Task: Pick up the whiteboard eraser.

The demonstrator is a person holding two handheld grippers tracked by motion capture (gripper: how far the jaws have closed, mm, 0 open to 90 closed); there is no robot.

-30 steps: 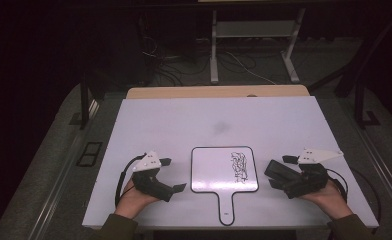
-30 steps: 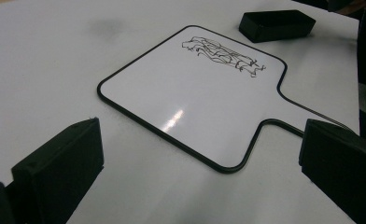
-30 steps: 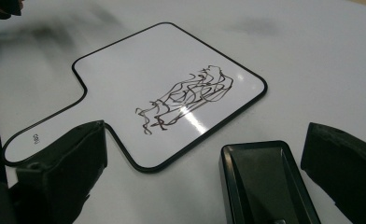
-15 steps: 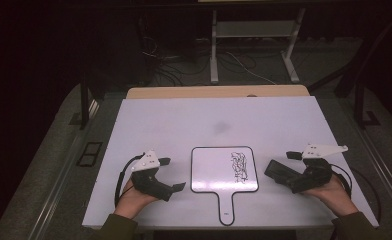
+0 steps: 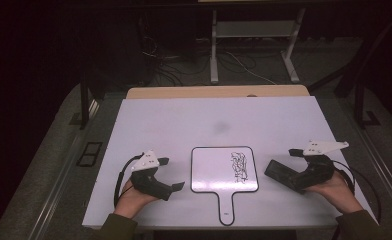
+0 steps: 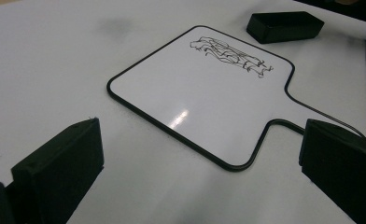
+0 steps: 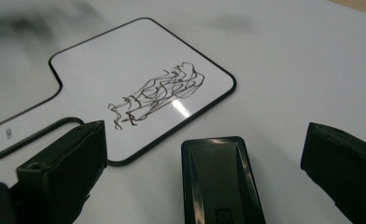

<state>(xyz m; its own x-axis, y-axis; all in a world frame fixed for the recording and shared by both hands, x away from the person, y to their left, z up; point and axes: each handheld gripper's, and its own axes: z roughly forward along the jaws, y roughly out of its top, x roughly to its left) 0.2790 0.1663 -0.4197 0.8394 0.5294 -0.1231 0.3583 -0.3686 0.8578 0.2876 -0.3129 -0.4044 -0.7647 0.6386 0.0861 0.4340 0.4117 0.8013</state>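
One black eraser (image 7: 221, 179) lies flat on the white bench (image 5: 184, 120), directly between the two spread jaws of the right claw (image 7: 204, 177). That claw is released: in the right gripper view both jaws stand clear of the eraser's long sides, touching neither. In the high view the eraser (image 5: 280, 172) sits just ahead of the right claw (image 5: 296, 167), on its side toward the other hand.

Just beyond the eraser, away from the right claw, lies one small paddle-shaped whiteboard (image 5: 224, 169) with a black rim and a short handle. It carries one patch of black scribble (image 5: 239, 164) on the half nearer the eraser. The eraser and the whiteboard are close but apart.

On the far side of the whiteboard rests the left claw (image 5: 174, 175), also released, its two jaws wide apart and holding nothing. In the left gripper view the whiteboard's handle (image 6: 284, 123) lies near that claw's jaws.

Counted: one eraser, one whiteboard, two claws, two hands.
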